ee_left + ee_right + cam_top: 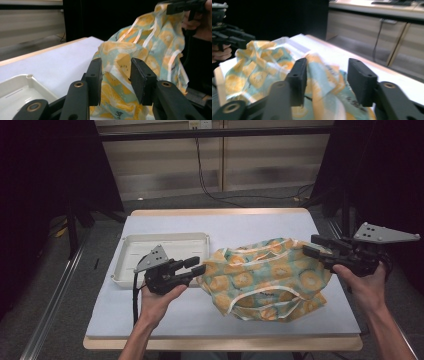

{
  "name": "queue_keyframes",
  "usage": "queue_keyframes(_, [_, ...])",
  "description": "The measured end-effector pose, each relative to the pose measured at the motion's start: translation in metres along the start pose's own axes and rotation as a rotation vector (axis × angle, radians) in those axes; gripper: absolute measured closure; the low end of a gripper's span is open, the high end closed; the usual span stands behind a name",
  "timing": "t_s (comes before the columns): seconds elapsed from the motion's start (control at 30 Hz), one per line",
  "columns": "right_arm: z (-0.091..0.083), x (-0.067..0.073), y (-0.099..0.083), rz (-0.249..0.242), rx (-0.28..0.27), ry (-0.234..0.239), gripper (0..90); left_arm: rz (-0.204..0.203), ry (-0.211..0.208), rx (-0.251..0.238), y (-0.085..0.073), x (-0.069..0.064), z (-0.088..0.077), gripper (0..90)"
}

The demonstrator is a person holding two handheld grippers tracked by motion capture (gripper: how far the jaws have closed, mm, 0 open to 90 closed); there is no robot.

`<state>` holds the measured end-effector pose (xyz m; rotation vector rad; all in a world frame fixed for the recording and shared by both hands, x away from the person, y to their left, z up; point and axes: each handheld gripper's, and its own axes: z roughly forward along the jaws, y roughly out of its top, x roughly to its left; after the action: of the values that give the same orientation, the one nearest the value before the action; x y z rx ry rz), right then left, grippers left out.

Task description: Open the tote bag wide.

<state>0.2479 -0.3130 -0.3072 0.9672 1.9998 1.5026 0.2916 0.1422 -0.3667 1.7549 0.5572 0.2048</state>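
A crumpled cloth (265,277), teal with orange slices and white trim, lies bunched on the right half of the table. My left gripper (196,265) reaches its left edge. In the left gripper view a fold of the cloth (117,67) sits loosely between the parted jaws of the left gripper (116,75). My right gripper (310,245) is at the cloth's upper right corner, lifted off the table. In the right gripper view the cloth (319,75) lies against one jaw and stands apart from the other of the right gripper (327,75).
An empty white tray (165,236) stands on the table's left, just behind my left gripper. The white table cover (225,222) ends in a wooden edge all round. Dark curtains hang on both sides and cables run across the floor behind.
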Motion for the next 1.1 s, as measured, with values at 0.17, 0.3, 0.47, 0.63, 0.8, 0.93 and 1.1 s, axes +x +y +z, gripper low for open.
queue_keyframes(0.17, [0.009,-0.003,-0.01,0.008,0.037,0.019,84.9,-0.009,-0.043,0.016,-0.003,0.008,0.011,88.3])
queue_keyframes(0.3, [0.013,-0.017,-0.018,0.051,0.019,-0.004,89.5,-0.047,-0.018,0.003,-0.002,0.019,0.016,90.0])
queue_keyframes(0.47, [0.024,-0.029,-0.022,0.083,0.014,-0.033,89.5,-0.099,-0.001,0.01,-0.006,0.035,0.031,90.0])
queue_keyframes(0.63, [0.042,-0.041,-0.03,0.11,0.024,-0.056,87.3,-0.123,0.021,0.056,-0.018,0.044,0.044,89.7])
queue_keyframes(0.8, [0.05,-0.049,-0.042,0.132,0.063,-0.065,82.0,-0.137,-0.001,0.061,-0.029,0.043,0.042,72.4])
queue_keyframes(0.93, [0.048,-0.047,-0.043,0.124,0.062,-0.05,72.3,-0.109,0.052,0.051,-0.024,0.036,0.03,57.1])
queue_keyframes(1.1, [0.038,-0.045,-0.04,0.12,0.048,-0.052,65.8,-0.096,0.05,0.018,-0.02,0.028,0.017,53.1])
